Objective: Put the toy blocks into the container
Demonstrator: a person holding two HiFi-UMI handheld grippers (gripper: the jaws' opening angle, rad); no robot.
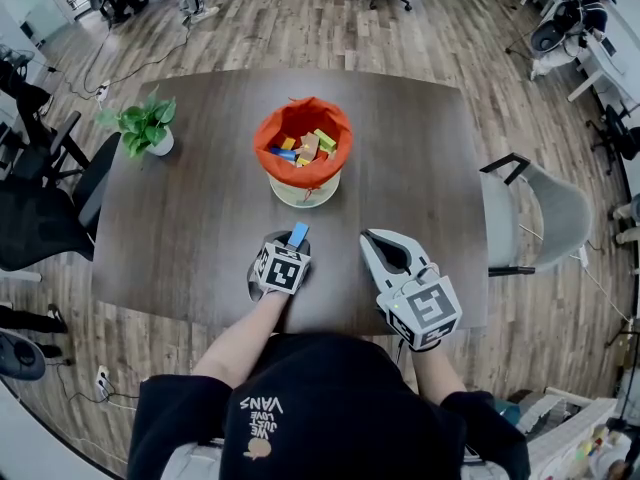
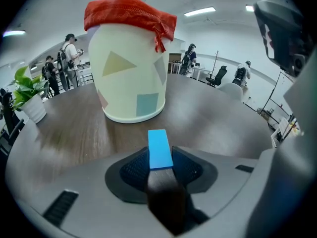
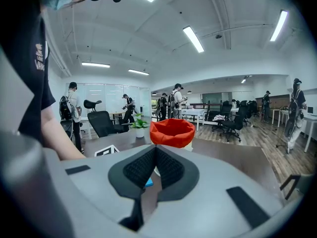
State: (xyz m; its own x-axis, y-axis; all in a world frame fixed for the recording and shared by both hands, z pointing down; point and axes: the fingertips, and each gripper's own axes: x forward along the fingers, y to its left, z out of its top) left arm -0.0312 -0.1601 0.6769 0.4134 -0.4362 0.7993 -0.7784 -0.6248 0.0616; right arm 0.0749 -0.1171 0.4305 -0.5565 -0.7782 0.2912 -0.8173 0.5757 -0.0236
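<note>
**Blue block gripped just short of the container**

Pinched between the closed pads of the left gripper (image 2: 160,158): a thin, flat, bright blue block (image 2: 160,149), jutting forward toward the container (image 2: 131,73), near its cream base but apart from it. Angled steeply downward, marker cube turned up. Right gripper (image 3: 155,155) near the container's other side, jaws pressed together, empty, held almost level.

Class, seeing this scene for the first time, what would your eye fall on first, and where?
A cream bucket-shaped container with a bright orange-red fabric rim stands at the middle of the dark wooden table, coloured toy blocks inside. Just before it, the left gripper is shut on a flat blue rectangular block; the right gripper beside it is shut and empty.
</note>
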